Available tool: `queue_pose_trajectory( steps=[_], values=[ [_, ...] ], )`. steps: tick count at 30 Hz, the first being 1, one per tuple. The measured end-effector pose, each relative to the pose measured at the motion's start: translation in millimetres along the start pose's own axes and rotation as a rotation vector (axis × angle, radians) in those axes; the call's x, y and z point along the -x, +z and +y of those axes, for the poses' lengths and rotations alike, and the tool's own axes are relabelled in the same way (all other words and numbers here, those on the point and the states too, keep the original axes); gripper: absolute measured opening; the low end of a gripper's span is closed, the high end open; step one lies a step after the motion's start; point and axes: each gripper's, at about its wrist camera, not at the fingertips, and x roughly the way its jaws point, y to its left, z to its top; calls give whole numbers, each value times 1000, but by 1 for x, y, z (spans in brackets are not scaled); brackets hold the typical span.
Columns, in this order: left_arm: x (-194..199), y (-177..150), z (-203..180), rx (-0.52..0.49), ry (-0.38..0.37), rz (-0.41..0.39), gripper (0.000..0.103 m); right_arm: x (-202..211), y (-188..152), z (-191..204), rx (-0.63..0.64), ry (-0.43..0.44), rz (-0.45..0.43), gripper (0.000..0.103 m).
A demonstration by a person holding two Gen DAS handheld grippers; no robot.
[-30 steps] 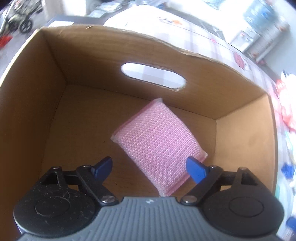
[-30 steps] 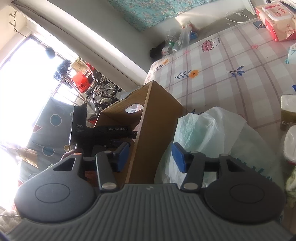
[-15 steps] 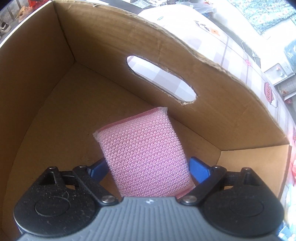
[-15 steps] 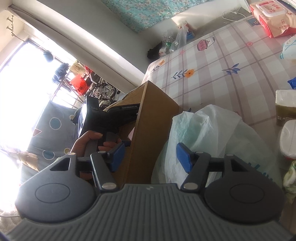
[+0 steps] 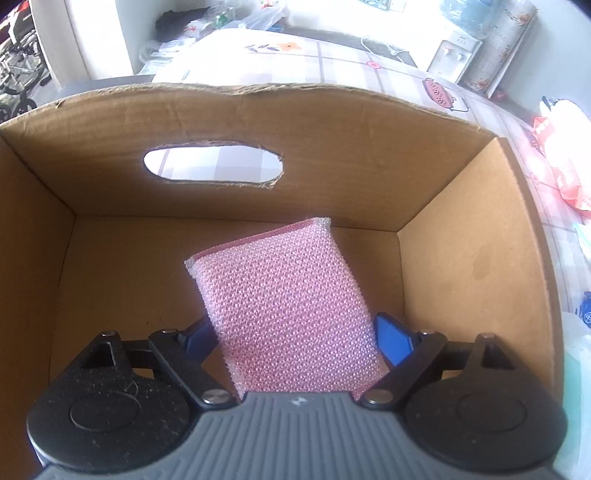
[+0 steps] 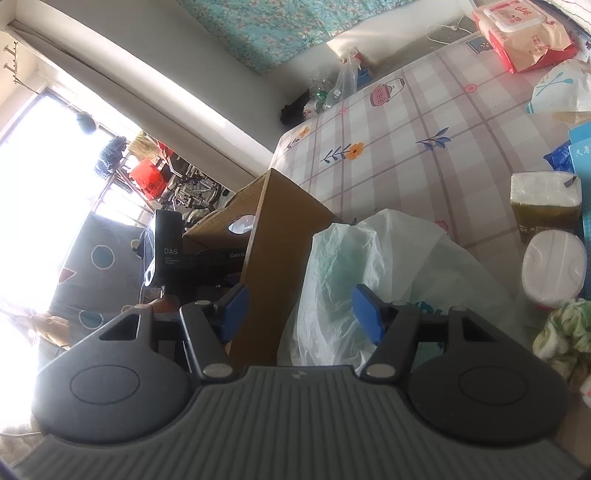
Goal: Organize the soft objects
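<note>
A pink mesh sponge (image 5: 284,302) lies inside the brown cardboard box (image 5: 461,236), its near end between the blue fingers (image 5: 391,343) of my left gripper (image 5: 295,343). The jaws stand wide on either side of the sponge; whether the pads touch it cannot be told. My right gripper (image 6: 299,314) is open and empty, held beside the box (image 6: 273,266) and in front of a pale plastic bag (image 6: 388,266). The left gripper's body (image 6: 166,254) shows at the box's open top in the right wrist view.
The box stands on a checked floral tablecloth (image 6: 406,122). A tissue pack (image 6: 543,206), a white round container (image 6: 554,266), a green cloth (image 6: 565,332) and a wet-wipes pack (image 6: 524,33) lie to the right. A red and white bag (image 5: 565,155) lies past the box.
The sponge lay on the box floor ahead of my open left gripper; the gripper has moved in around its near end and tilted up. The right gripper has shifted slightly and opened a little wider.
</note>
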Motion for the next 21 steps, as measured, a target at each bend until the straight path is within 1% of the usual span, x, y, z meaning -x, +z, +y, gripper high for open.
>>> queue_pose_trajectory(
  steps=[2, 4, 7, 10, 12, 15, 17, 18, 19, 20, 21],
  values=[
    [0, -1, 5, -4, -35, -17, 89, 1, -1, -2, -5, -6, -1, 62],
    [-5, 4, 6, -12, -66, -8, 90, 3, -1, -4, -11, -11, -2, 63],
    [0, 3, 9, 0, -86, -9, 92, 5, -2, -7, -15, -20, -4, 64],
    [7, 1, 15, 64, -92, 3, 93, 4, -3, -9, -20, -23, -2, 65],
    [13, 1, 23, 106, -110, -10, 93, 3, -3, -9, -21, -23, 0, 66],
    [16, 4, 28, 157, -126, -8, 93, 1, -4, -8, -22, -21, 3, 66],
    [17, 4, 32, 187, -125, -20, 91, 0, -4, -6, -18, -20, 3, 66],
    [17, 5, 33, 200, -119, -20, 86, 0, -4, -5, -15, -20, 2, 66],
    [16, 6, 34, 214, -117, -16, 77, 0, -4, -5, -14, -20, 0, 66],
    [11, 10, 33, 230, -120, -8, 72, 0, -3, -4, -13, -20, -1, 66],
    [6, 13, 33, 247, -128, -1, 62, -1, -3, -4, -11, -20, -3, 66]
  ],
)
